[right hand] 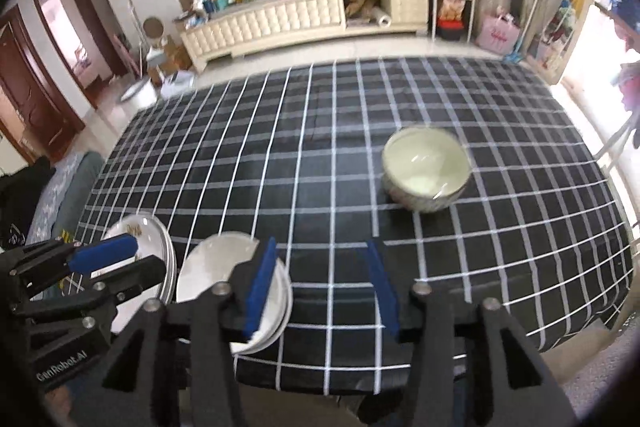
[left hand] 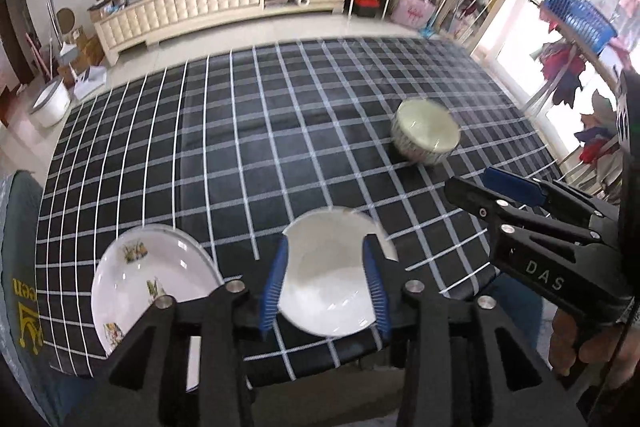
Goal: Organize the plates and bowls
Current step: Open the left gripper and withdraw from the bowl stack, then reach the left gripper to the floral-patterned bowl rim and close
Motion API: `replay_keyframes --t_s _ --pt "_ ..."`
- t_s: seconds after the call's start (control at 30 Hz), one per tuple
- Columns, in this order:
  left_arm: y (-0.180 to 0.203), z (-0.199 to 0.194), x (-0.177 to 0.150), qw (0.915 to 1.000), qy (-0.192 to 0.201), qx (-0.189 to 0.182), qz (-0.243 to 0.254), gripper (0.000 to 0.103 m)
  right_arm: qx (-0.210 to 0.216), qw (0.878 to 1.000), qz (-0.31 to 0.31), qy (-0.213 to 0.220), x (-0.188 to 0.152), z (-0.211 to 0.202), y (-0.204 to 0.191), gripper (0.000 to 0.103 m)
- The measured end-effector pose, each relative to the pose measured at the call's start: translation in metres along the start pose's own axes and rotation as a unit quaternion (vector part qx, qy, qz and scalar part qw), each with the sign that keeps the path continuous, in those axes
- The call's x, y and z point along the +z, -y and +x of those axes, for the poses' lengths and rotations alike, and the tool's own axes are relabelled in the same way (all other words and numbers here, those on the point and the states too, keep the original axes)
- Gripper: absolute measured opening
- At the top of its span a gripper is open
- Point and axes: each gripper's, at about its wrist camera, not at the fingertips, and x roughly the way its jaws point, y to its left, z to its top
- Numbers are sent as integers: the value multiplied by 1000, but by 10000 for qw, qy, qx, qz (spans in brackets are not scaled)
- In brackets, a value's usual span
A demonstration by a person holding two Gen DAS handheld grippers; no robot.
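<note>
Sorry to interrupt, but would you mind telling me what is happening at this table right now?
A person is tidying dishes on a table with a black checked cloth, holding a gripper in each hand. The left gripper hangs over a plain white dish at the near edge, jaws open to either side of it. A patterned plate lies just left of that dish. The right gripper is open and empty. A pale bowl sits further out, untouched.
</note>
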Motion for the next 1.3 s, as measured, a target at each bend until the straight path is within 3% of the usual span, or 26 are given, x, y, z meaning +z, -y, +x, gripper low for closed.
replay_keyframes --t_s 0.27,0.5,0.9,1.3 --pt "24 -16 32 9990 376 -221 107 56 -175 9983 46 555 21 -36 26 77" --pt "48 -1 60 9984 443 -269 219 65 -351 9975 12 620 41 -36 54 82" --pt "85 57 108 9989 49 -52 468 65 -559 9975 76 432 68 -8 104 83" --pt "108 127 134 9973 -509 -14 530 65 -428 9985 335 -119 75 47 151 83"
